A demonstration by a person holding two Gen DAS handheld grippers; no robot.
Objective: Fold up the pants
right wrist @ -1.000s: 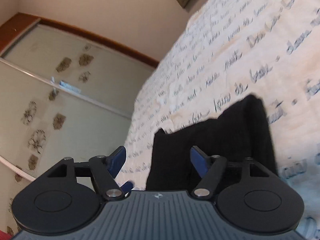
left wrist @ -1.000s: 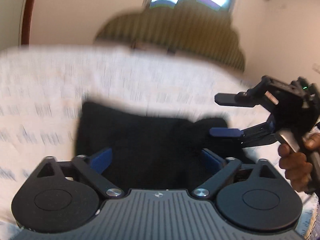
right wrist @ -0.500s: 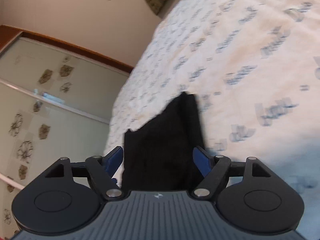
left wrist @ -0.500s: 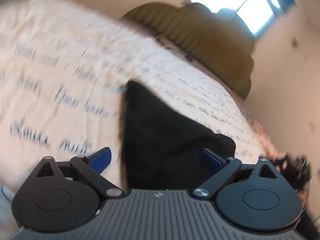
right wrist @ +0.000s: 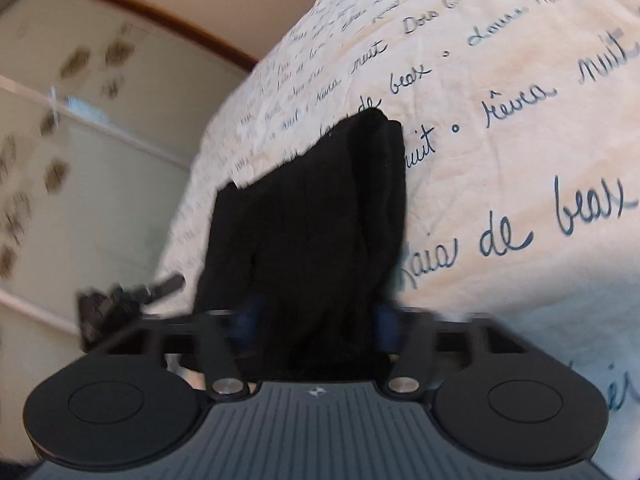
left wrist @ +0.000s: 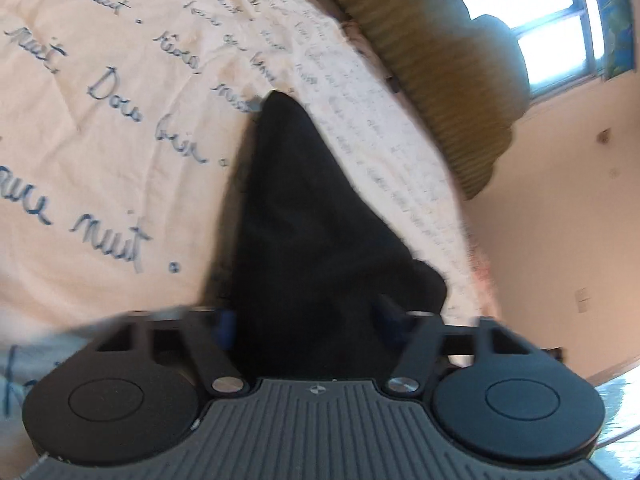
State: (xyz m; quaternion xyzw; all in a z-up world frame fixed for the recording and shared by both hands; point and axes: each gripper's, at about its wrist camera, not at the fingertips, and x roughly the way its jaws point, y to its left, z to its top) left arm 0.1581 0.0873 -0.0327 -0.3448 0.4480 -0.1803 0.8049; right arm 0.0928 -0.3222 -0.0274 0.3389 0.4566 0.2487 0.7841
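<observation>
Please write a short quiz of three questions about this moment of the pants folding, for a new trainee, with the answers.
1. True or false: the black pants lie on a bedsheet printed with handwriting.
2. What does the left gripper have between its fingers?
A. a pillow
B. the pants' fabric
C. nothing
3. Fill in: in the right wrist view, the right gripper closes on the ____ of the pants, and a sliding wardrobe door stands behind the bed.

Key: 1 true; 2 B; 3 near edge.
</observation>
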